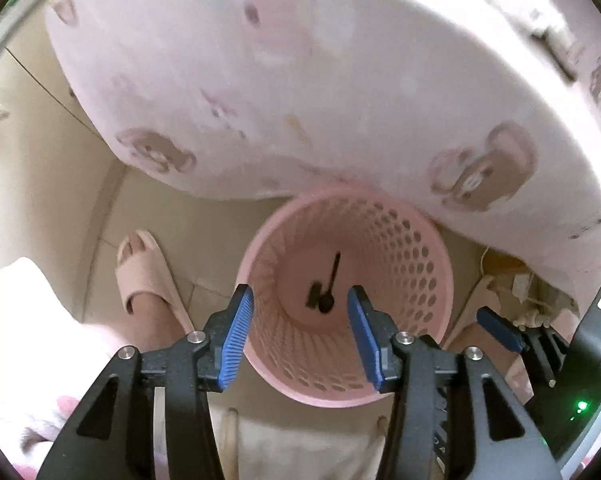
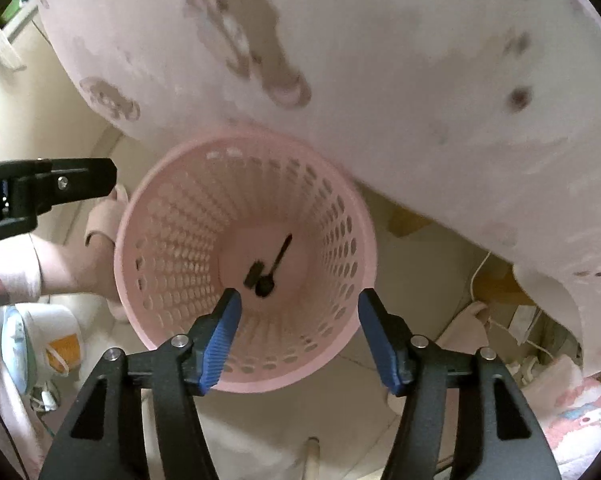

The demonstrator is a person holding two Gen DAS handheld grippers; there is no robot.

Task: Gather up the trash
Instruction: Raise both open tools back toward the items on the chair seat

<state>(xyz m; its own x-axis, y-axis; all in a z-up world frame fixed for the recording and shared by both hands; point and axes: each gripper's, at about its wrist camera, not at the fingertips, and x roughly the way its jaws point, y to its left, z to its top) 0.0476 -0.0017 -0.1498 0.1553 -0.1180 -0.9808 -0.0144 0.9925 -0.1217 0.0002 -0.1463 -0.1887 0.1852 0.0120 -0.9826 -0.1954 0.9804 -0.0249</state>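
Left wrist view alone shows my foot in a soft pink slipper [image 1: 148, 276] beside the round holey plastic pink basket [image 1: 412, 240], my left claw [image 1: 300, 304] and right claw [image 2: 298, 308] half open above it, holding nothing, small black trash [image 1: 324, 288] on its bottom.

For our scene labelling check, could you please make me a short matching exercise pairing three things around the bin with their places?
Things:
1. black spoon
2. pink slipper
3. bear-print cloth

Places:
A. hanging over the far rim of the pink basket
B. on the tiled floor left of the basket
C. at the basket's bottom

Pairs: 1-C, 2-B, 3-A
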